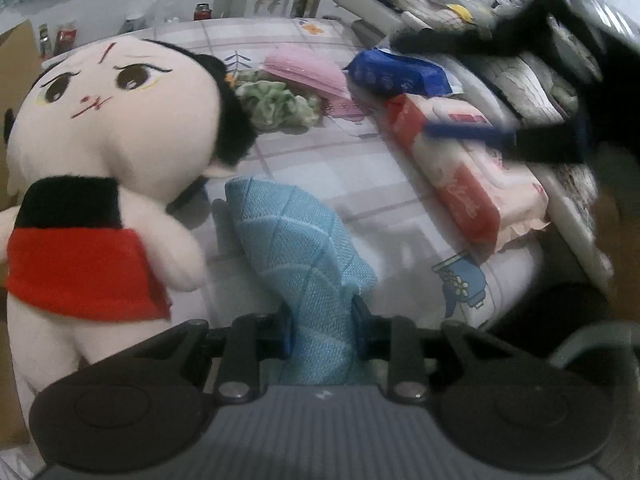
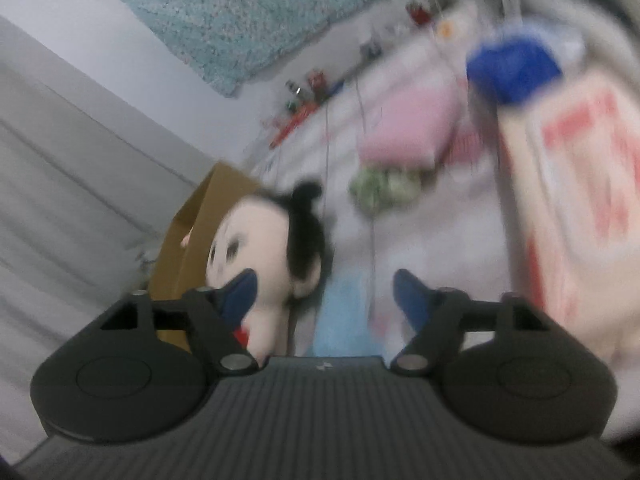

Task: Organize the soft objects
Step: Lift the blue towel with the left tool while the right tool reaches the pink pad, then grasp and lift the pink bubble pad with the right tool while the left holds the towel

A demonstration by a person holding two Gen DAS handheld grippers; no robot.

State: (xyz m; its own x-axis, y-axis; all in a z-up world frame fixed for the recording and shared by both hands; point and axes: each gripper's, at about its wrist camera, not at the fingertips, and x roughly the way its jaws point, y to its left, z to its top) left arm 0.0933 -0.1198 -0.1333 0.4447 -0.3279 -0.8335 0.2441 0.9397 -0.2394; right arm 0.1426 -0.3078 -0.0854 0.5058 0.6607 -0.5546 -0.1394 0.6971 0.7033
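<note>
While the left gripper point(image 1: 322, 330) pinches the blue quilted cloth point(image 1: 304, 248) between its fingers point(image 1: 285, 330), the cloth rises from the patterned bed sheet point(image 1: 320, 172) in a bunched fold, its lower end clamped and its upper end free. The fingers stand narrow, pressed on both sides of the fabric.

Just to the left of the cloth stands a plush doll point(image 1: 108, 168) with a pale head, black hair and a red and black garment; one doll arm lies near the cloth. Beyond the cloth lie a green crumpled fabric item point(image 1: 276, 104), a pink folded item point(image 1: 308, 70), a blue packet point(image 1: 400, 72) and a red and pink tissue pack point(image 1: 472, 176). The tissue pack lies along the right side of the sheet, against stacked bedding point(image 1: 532, 84). A cardboard box point(image 2: 200, 232) stands behind the doll in the right wrist view.

The right gripper point(image 2: 324, 292) has its fingers point(image 2: 240, 292) spread wide with nothing between them. In the left wrist view it appears blurred above the tissue pack, pointing left. Its own view is motion-blurred and tilted downward toward the doll and the cloth.
</note>
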